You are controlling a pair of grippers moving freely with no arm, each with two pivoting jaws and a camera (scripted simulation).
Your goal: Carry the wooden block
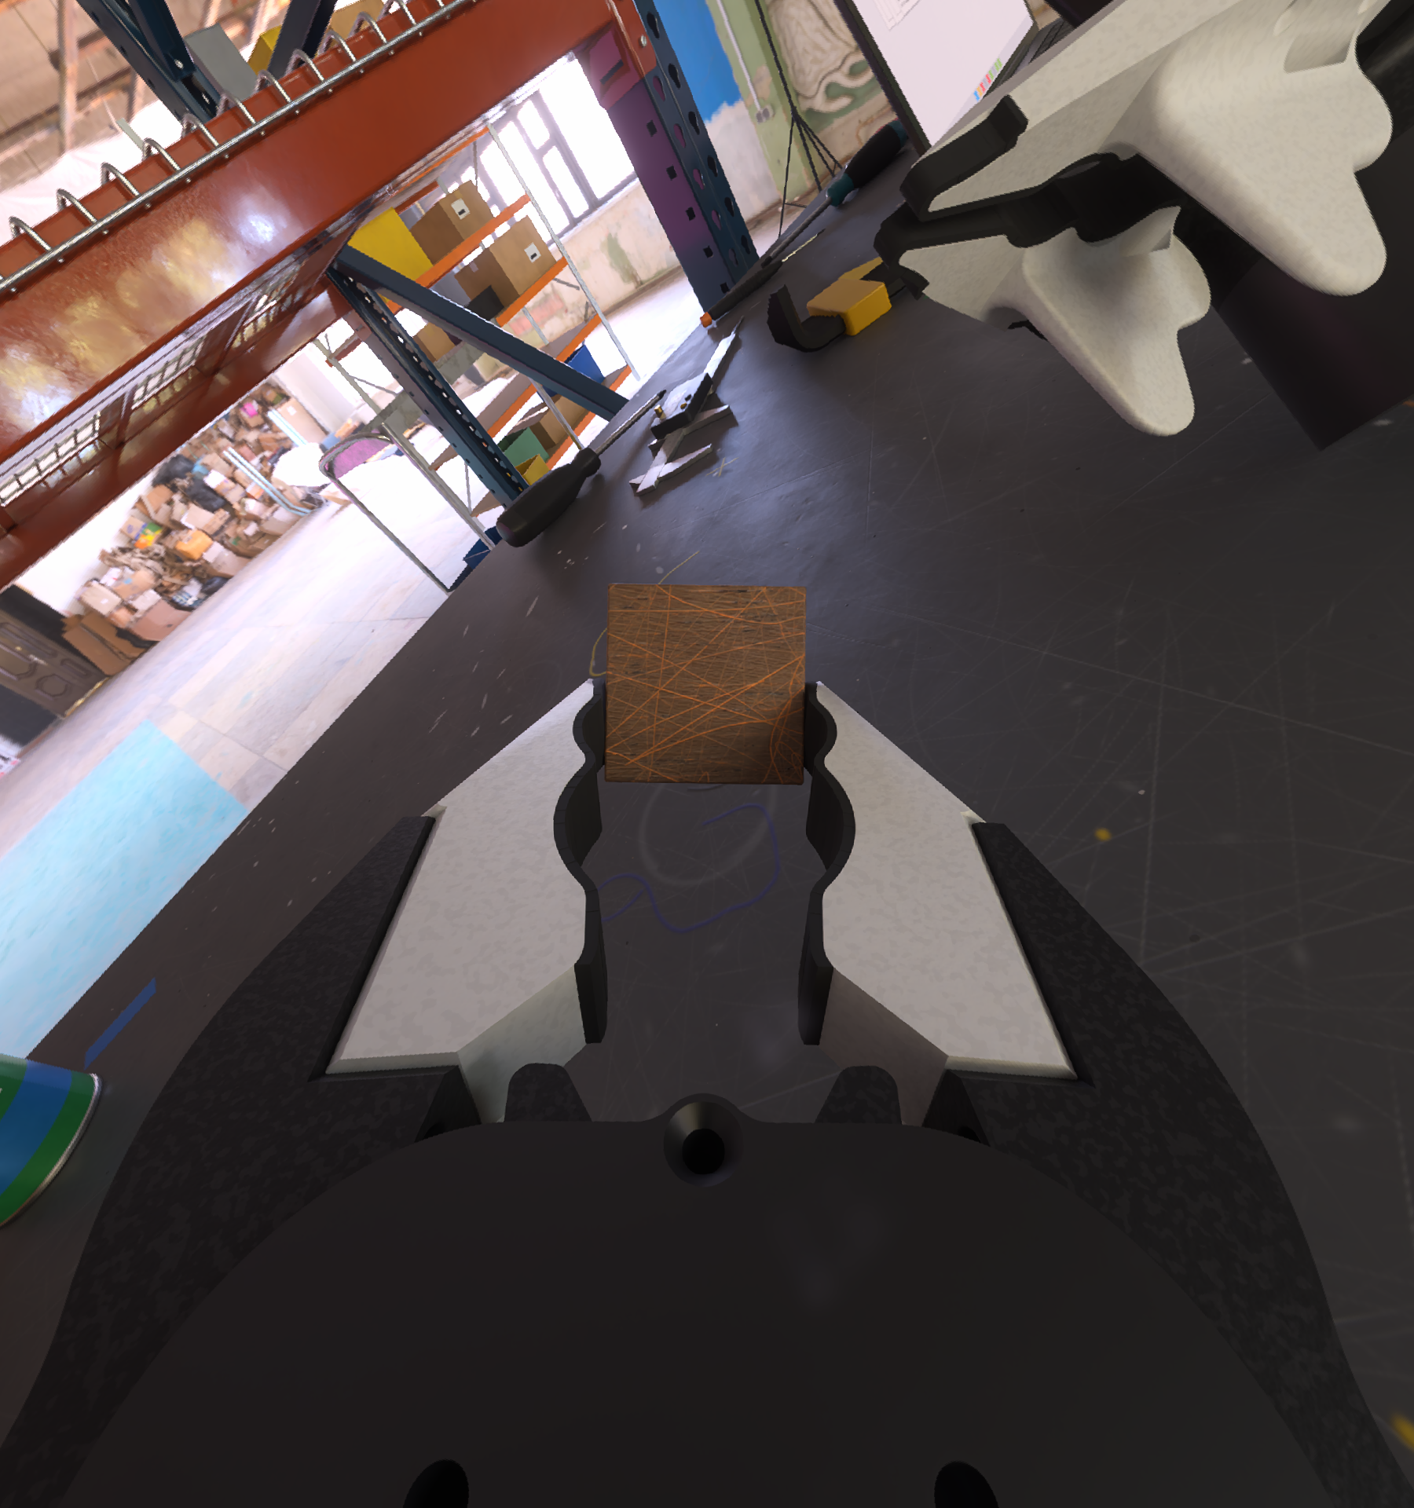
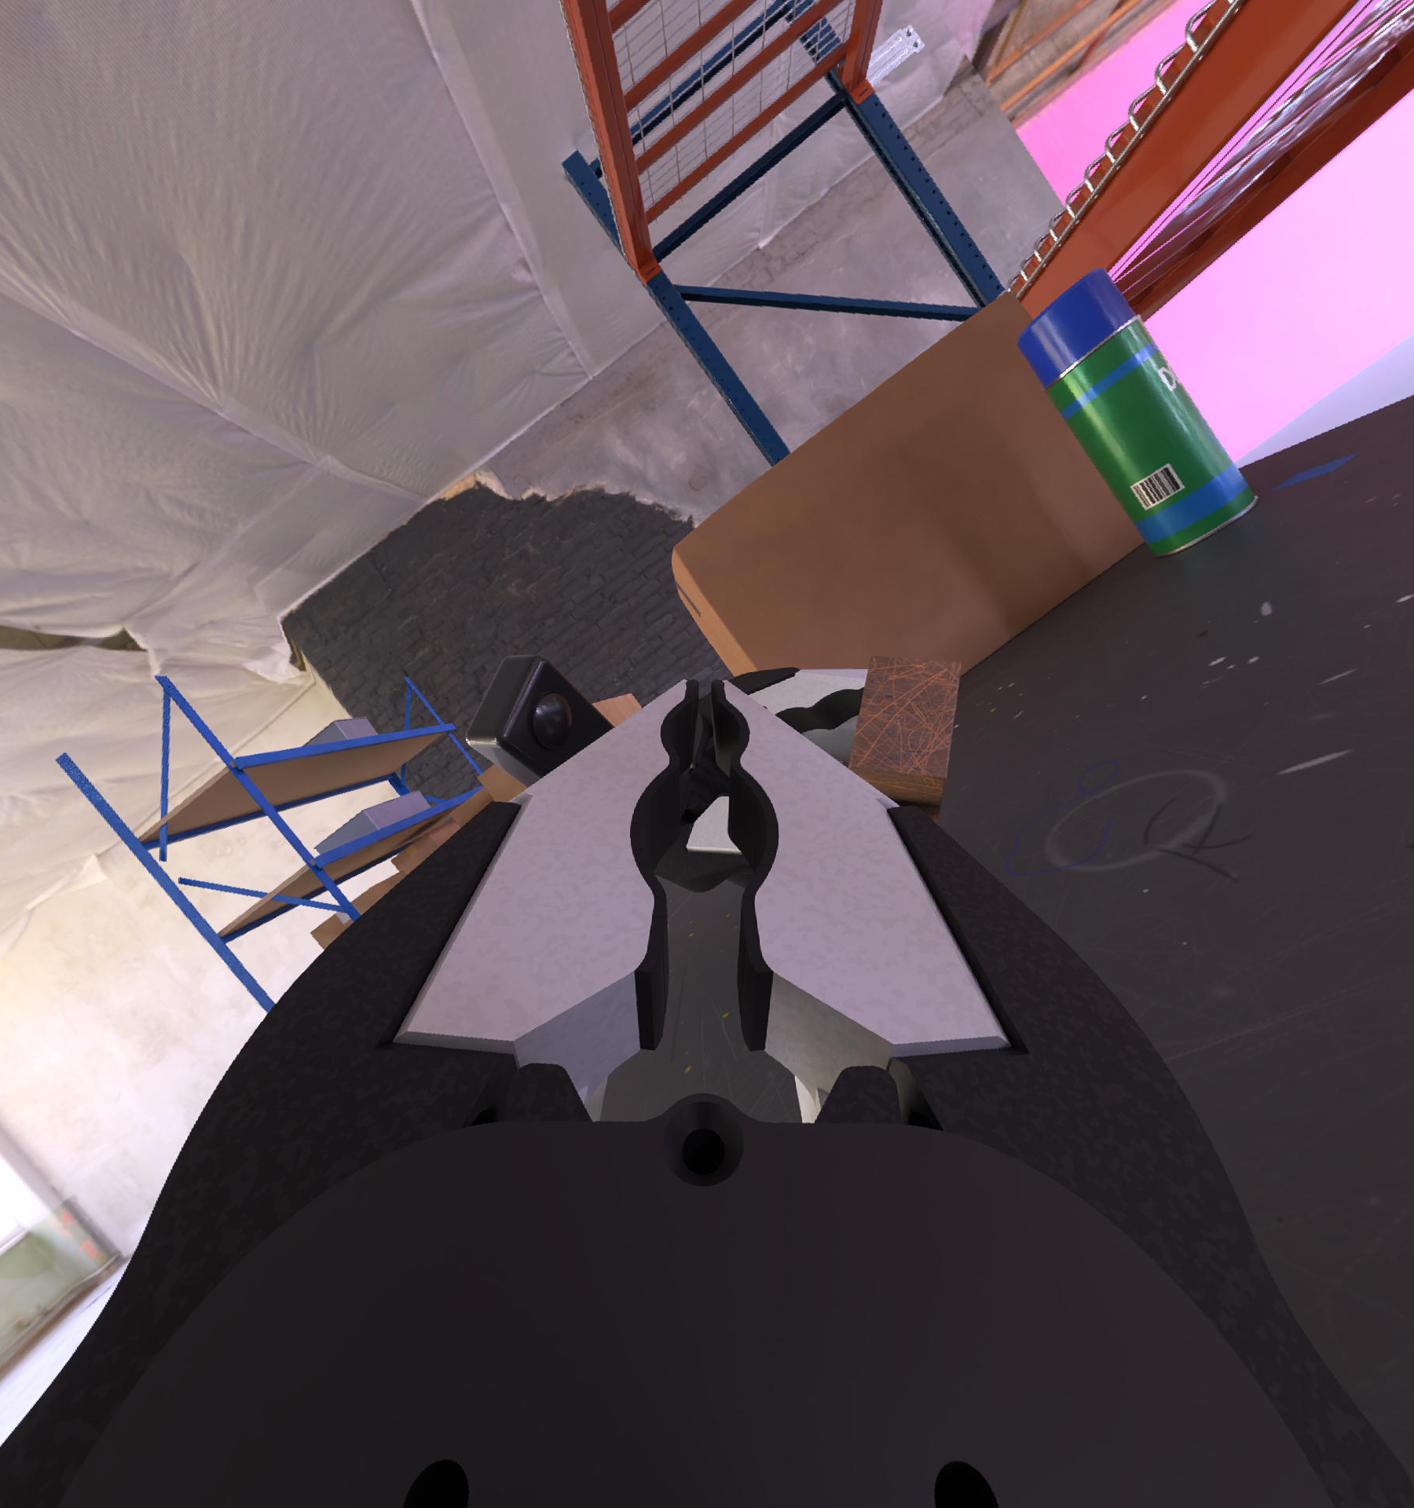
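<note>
The wooden block is a brown cube with orange scratch lines. My left gripper is shut on it, its two fingertips pressing the block's left and right sides over the dark table. In the right wrist view the block shows just right of my right gripper, which is shut and empty, its tips almost touching. Whether the block rests on the table or is held just above it, I cannot tell. The right gripper also shows in the left wrist view, at the upper right, apart from the block.
A green can with a blue cap stands by a cardboard box; the can also shows at the left wrist view's lower left. A black-handled screwdriver, metal calipers and a yellow tool lie beyond the block. Orange shelving rises past the table edge.
</note>
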